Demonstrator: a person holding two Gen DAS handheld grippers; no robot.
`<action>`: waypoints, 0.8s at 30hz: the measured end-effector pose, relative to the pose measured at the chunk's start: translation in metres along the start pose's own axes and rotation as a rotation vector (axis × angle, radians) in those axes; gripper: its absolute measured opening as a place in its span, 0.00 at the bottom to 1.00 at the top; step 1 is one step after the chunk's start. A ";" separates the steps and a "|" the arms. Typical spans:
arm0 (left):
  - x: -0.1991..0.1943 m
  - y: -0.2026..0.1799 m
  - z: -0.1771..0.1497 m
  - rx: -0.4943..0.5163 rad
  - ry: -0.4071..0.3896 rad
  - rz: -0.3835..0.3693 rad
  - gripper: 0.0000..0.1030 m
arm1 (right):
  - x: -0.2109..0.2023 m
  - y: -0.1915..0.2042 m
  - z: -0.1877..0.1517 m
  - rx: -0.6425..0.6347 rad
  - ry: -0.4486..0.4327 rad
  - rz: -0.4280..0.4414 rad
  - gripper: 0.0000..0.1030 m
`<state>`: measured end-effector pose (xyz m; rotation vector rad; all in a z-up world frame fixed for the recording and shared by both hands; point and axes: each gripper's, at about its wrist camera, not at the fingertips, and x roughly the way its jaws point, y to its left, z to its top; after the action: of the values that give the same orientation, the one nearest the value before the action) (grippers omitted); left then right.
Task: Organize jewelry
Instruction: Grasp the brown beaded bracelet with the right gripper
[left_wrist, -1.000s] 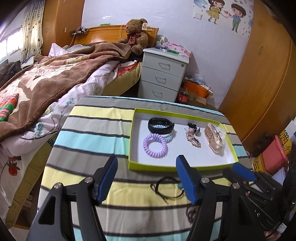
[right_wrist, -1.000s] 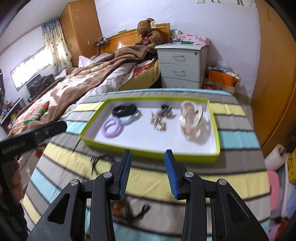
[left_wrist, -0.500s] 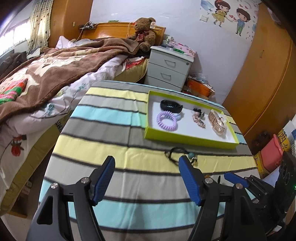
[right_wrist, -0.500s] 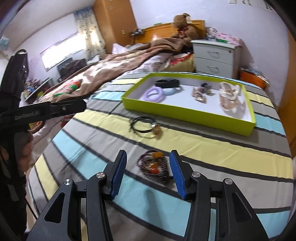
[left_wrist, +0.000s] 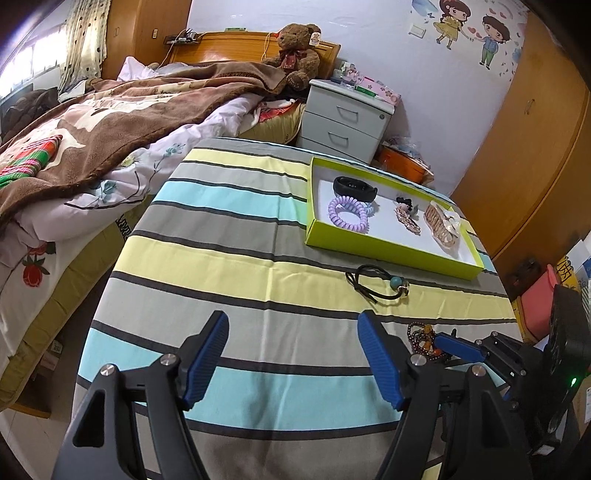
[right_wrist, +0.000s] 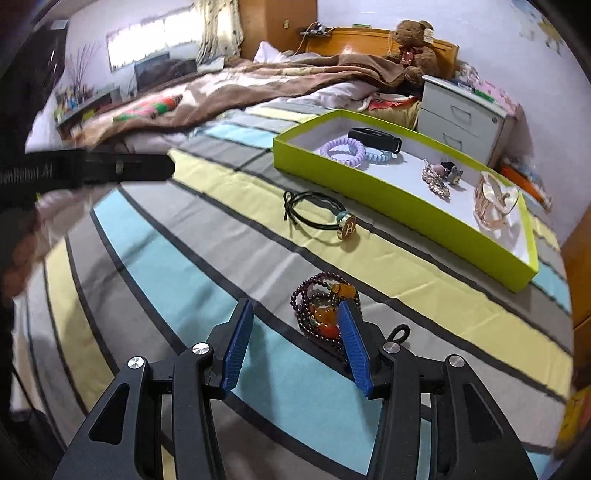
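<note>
A lime-green tray (left_wrist: 384, 248) (right_wrist: 388, 197) on the striped table holds a black band (left_wrist: 354, 184), a purple coil tie (left_wrist: 348, 214) and several hair clips. A black cord bracelet with a gold charm (right_wrist: 325, 218) (left_wrist: 376, 283) lies in front of the tray. A dark bead bracelet with orange beads (right_wrist: 318, 312) (left_wrist: 421, 338) lies nearer. My right gripper (right_wrist: 295, 345) is open, low over the table, its right finger beside the bead bracelet. My left gripper (left_wrist: 293, 360) is open and empty above the table's near side.
A bed with a brown blanket (left_wrist: 110, 122) runs along the left. A white nightstand (left_wrist: 347, 118) and a teddy bear (left_wrist: 297, 51) stand behind the table. Wooden wardrobes (left_wrist: 528, 147) fill the right side. The striped tablecloth (left_wrist: 221, 240) covers the table.
Both grippers have pulled back from the tray toward the table's near side. The right gripper has dropped low and opened wider, its fingers now beside the bead bracelet.
</note>
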<state>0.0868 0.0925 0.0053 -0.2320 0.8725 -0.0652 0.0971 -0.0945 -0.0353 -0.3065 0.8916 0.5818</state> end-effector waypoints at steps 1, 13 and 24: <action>0.000 0.000 0.000 -0.001 0.000 0.002 0.72 | 0.002 0.004 0.000 -0.030 0.011 -0.029 0.43; 0.010 -0.012 0.004 0.021 0.033 -0.018 0.72 | -0.017 -0.018 -0.021 0.085 -0.014 -0.084 0.10; 0.054 -0.049 0.026 0.081 0.068 -0.012 0.72 | -0.061 -0.047 -0.023 0.246 -0.172 -0.042 0.10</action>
<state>0.1430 0.0411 -0.0076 -0.1598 0.9345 -0.1204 0.0803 -0.1650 0.0001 -0.0514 0.7785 0.4468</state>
